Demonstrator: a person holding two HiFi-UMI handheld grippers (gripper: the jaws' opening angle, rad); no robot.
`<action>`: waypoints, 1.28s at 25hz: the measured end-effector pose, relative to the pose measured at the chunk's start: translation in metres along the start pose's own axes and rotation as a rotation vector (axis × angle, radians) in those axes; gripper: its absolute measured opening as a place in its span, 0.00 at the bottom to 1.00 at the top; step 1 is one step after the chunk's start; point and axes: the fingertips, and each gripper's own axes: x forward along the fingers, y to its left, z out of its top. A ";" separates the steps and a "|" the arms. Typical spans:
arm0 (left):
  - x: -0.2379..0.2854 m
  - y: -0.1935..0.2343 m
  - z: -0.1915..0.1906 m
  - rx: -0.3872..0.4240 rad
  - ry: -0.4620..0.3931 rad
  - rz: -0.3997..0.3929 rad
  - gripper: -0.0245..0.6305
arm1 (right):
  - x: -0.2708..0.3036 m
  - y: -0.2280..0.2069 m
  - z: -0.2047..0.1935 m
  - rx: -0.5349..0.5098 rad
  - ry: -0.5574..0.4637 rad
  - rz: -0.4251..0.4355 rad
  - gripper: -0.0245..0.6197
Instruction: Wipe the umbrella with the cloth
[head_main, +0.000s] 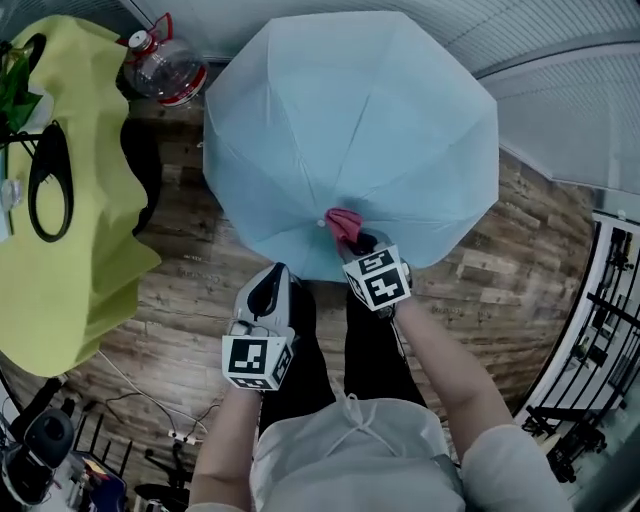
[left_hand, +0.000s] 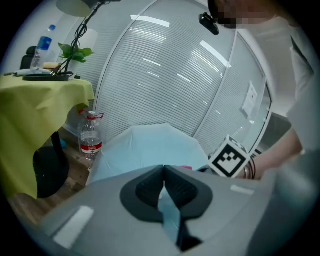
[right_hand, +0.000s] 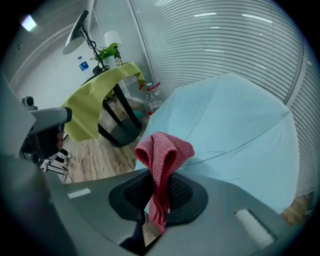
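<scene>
An open light-blue umbrella lies canopy-up on the wooden floor. My right gripper is at its near rim, shut on a pink cloth that rests on the canopy. In the right gripper view the cloth sticks up from between the jaws of the right gripper, with the umbrella just beyond. My left gripper is at the rim to the left. Its pads meet, and a strip of blue umbrella fabric shows between them. The left gripper faces the umbrella.
A table under a yellow cloth stands at the left. A clear water bottle is on the floor beside the umbrella. Cables lie at lower left and a black metal rack at the right. A glass wall with blinds stands behind.
</scene>
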 end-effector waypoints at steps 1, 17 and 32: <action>0.004 0.004 -0.004 -0.004 -0.002 0.011 0.05 | 0.011 -0.001 -0.001 -0.002 0.014 0.010 0.12; 0.057 -0.002 -0.057 -0.189 0.009 0.197 0.05 | 0.091 -0.031 -0.010 -0.230 0.114 0.121 0.12; 0.107 -0.069 -0.036 -0.141 0.033 0.158 0.05 | 0.030 -0.136 0.009 -0.192 0.078 0.056 0.13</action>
